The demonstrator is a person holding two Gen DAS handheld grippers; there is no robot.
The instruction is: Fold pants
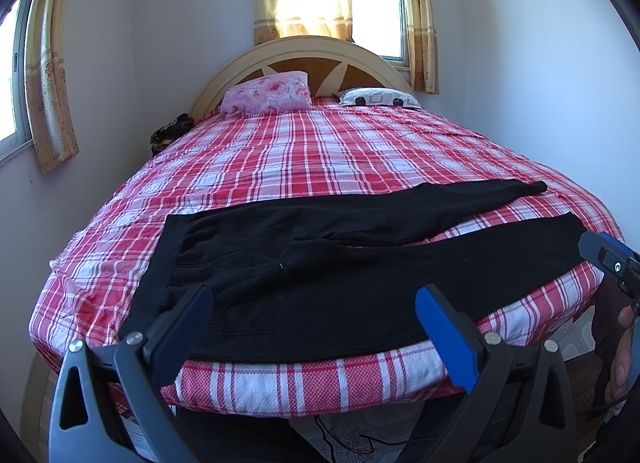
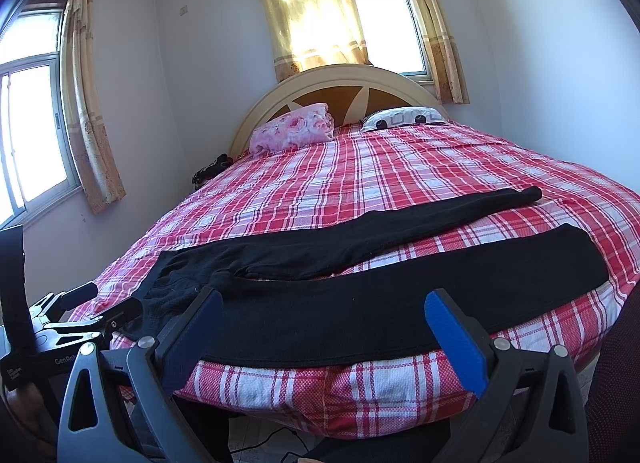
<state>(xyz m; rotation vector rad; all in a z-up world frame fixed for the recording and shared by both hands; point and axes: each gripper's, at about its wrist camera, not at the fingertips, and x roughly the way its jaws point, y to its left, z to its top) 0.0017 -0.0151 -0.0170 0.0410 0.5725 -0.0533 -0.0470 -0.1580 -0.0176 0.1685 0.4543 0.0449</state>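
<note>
black pants (image 1: 320, 263) lie flat on the plaid bed (image 1: 320, 151), just ahead of both tongs, long axis running left to right, waistband left, legs splayed to the right. left gripper (image 1: 316, 323) gapes wide and empty near the waist; right gripper (image 2: 324, 327) gapes wide and empty over the near leg. no containers in sight.

I am looking into a home bedroom: a plaid-sheeted bed (image 1: 320, 151), pillows (image 1: 268, 95) lying against its headboard (image 1: 304, 51), curtained windows (image 2: 384, 27).
</note>
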